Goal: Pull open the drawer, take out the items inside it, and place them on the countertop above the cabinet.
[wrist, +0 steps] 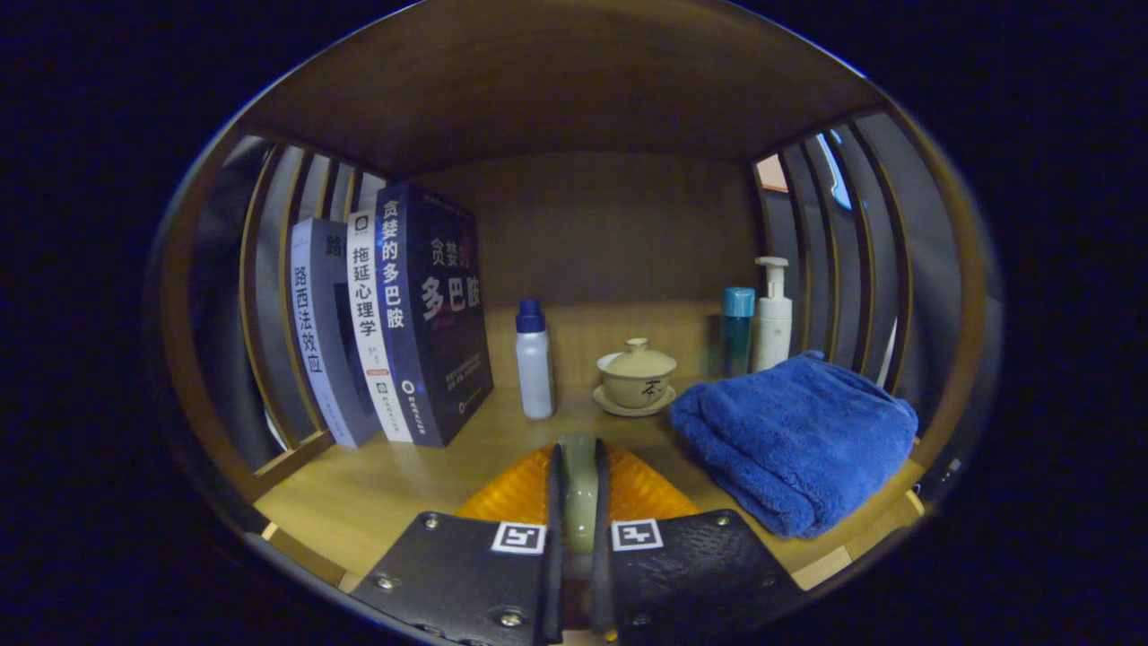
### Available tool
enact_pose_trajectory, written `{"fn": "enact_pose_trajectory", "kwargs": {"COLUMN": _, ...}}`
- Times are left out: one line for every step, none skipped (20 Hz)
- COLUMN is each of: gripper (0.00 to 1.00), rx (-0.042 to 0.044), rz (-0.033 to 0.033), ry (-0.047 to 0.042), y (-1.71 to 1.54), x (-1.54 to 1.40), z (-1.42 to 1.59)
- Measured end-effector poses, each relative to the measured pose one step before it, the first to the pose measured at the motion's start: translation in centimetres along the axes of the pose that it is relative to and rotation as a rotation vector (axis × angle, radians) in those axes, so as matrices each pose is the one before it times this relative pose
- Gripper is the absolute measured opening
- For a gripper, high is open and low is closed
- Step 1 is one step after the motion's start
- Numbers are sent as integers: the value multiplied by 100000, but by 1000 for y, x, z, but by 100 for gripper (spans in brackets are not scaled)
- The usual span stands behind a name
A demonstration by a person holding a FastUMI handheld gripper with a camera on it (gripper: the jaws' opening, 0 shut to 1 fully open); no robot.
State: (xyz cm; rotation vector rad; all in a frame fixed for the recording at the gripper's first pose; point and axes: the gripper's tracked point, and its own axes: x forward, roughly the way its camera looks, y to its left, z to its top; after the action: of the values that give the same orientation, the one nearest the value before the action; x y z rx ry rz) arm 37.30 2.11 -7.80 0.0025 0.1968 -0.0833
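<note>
A smooth pale-green object (pixel 579 484) is clamped by the nearly closed claw (pixel 578 449), before a lidded ceramic cup (pixel 636 374) beside plush blue towel (pixel 798 440).

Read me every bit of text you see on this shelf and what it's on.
"贪婪的多巴胺": dark book spine.
"拖延心理学": white book spine.
"路西法效应": pale book spine.
"茶", likely: lidded tea bowl.
Bottles: nothing readable.
Gripper jaws grip a pale green item; its square markers carry no words.

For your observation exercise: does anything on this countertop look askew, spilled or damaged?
Nothing stands out. The books lean slightly; the bottles, lidded cup and folded towel sit tidy. The gripper is shut on a pale green item.
</note>
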Motion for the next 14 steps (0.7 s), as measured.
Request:
{"fn": "enact_pose_trajectory", "kwargs": {"gripper": 14, "rx": -1320, "rz": -1104, "ry": -1015, "y": 25, "x": 786, "z": -210}}
{"fn": "enact_pose_trajectory", "kwargs": {"gripper": 15, "rx": -1105, "rz": -883, "ry": -1710, "y": -208, "x": -1370, "z": 609}}
{"fn": "enact_pose_trajectory", "kwargs": {"gripper": 18, "rx": -331, "rz": 676, "ry": -2963, "y": 312, "x": -354, "z": 627}}
{"fn": "enact_pose_trajectory", "kwargs": {"gripper": 22, "rx": -50, "rz": 508, "ry": -1036, "y": 610, "x": -747, "z": 525}}
{"fn": "enact_pose_trajectory", "kwargs": {"gripper": 33, "rx": 412, "rz": -1418, "ry": -428, "y": -243, "x": -573, "z": 489}}
{"fn": "enact_pose_trajectory", "kwargs": {"gripper": 45, "rx": 1632, "rz": -1086, "ry": 252, "y": -394, "x": -1088, "z": 431}}
{"fn": "enact_pose_trajectory", "kwargs": {"gripper": 57, "rx": 1668, "rz": -1436, "ry": -486, "y": -219, "x": -863, "z": 932}}
{"fn": "enact_pose_trajectory", "kwargs": {"gripper": 68, "rx": 1571, "rz": -545, "ry": -671, "y": -133, "x": -1016, "z": 827}}
{"fn": "enact_pose_trajectory", "kwargs": {"gripper": 80, "rx": 652, "rz": -337, "ry": -280, "y": -14, "x": -948, "z": 836}}
{"fn": "enact_pose_trajectory", "kwargs": {"gripper": 91, "rx": -326, "rz": -468, "ry": 166, "y": -294, "x": -1116, "z": 579}}
{"fn": "enact_pose_trajectory", "kwargs": {"gripper": 95, "rx": -1210, "rz": -525, "ry": 696, "y": -348, "x": -1074, "z": 517}}
{"fn": "enact_pose_trajectory", "kwargs": {"gripper": 99, "rx": -186, "rz": -418, "ry": 1397, "y": -247, "x": -1043, "z": 395}}
{"fn": "enact_pose_trajectory", "kwargs": {"gripper": 99, "rx": 931, "rz": 946, "ry": 1206, "y": 113, "x": -1316, "z": 369}}
{"fn": "enact_pose_trajectory", "kwargs": {"gripper": 100, "rx": 1175, "rz": 1075, "ry": 1124, "y": 176, "x": -1224, "z": 374}}
